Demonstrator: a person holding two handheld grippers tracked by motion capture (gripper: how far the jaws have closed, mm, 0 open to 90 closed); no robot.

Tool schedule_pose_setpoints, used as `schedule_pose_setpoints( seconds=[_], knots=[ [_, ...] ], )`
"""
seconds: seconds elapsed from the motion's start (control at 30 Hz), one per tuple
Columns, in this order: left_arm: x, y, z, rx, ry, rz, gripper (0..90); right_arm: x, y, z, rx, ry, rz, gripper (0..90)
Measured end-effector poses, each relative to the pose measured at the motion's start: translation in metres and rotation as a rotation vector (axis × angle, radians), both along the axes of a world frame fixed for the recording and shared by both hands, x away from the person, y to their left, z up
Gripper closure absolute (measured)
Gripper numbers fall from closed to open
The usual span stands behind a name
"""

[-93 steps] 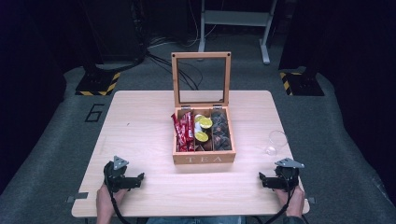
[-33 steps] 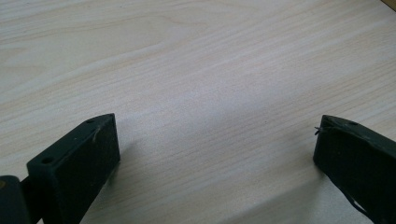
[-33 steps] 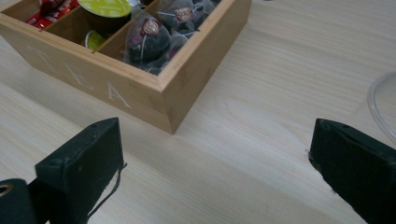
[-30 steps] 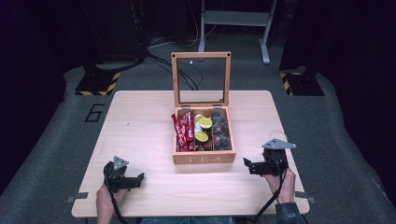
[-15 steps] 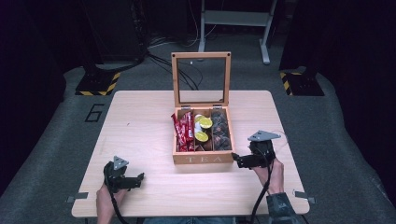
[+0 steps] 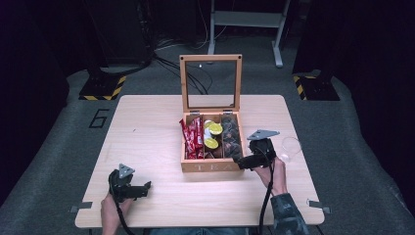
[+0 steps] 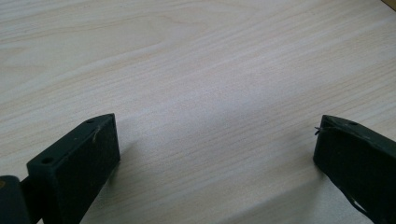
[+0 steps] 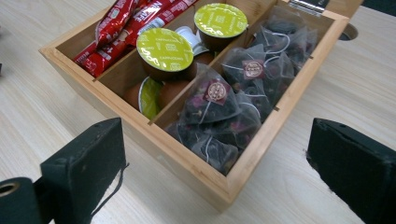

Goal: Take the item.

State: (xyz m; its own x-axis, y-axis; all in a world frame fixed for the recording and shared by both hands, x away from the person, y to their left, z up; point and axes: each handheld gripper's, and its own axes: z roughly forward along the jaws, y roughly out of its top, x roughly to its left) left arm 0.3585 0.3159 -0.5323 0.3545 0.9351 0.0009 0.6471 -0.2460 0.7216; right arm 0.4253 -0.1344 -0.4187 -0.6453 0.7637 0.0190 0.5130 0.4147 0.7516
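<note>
A wooden tea box (image 6: 211, 166) with "TEA" on its front wall sits at the middle of the light wooden table (image 6: 147, 127), its glass-paned lid (image 6: 211, 82) standing upright at the back. The box has three compartments running front to back: red sachets (image 6: 193, 138) fill the left one, coffee capsules with lime-green foil tops (image 6: 214, 135) the middle one, and dark pyramid tea bags (image 6: 231, 137) the right one. In the right gripper view the tea bags (image 8: 233, 100) show small round tags and thin strings (the contents look like dried flower buds), and the capsules (image 8: 164, 49) lie stacked on top of one another. The right gripper (image 6: 243, 162) hovers at the box's front right corner, its jaws spread wide, with the corner of the box between them in its own view. The left gripper (image 6: 144, 188) rests low near the table's front left, well apart from the box, its jaws also spread wide over bare wood. A clear plastic cup (image 6: 290, 148) lies just beside the right hand (image 6: 275, 176), near the table's right edge.
</note>
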Motion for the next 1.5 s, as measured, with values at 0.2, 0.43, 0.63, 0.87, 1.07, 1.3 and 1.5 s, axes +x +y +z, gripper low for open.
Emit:
schedule_pose_setpoints(
  seconds=[0.2,0.43,0.63,0.87,1.07,1.3,1.5],
  knots=[
    [0.0,0.0,0.0,0.003,0.0,0.002,0.2,0.013,0.009,0.0,0.013,0.022,0.023,4.6],
    [0.0,0.001,0.0,0.01,0.001,-0.003,0.3,0.033,0.02,-0.005,-0.005,0.045,0.025,13.7],
    [0.0,0.0,0.0,0.008,-0.002,-0.002,0.3,0.049,0.027,-0.016,-0.02,0.088,0.014,28.0],
    [0.0,0.001,0.001,0.01,0.007,-0.007,0.3,0.057,0.029,-0.023,-0.03,0.112,-0.018,44.1],
    [0.0,0.001,0.001,0.01,0.005,-0.007,0.3,0.06,0.035,-0.029,-0.046,0.141,-0.024,49.7],
    [0.0,0.0,0.0,0.01,-0.002,-0.002,0.3,0.063,0.04,-0.038,-0.093,0.158,-0.033,57.1],
    [0.0,0.001,0.0,0.01,0.001,-0.004,0.3,0.061,0.041,-0.037,-0.103,0.15,-0.036,67.9]
  ],
)
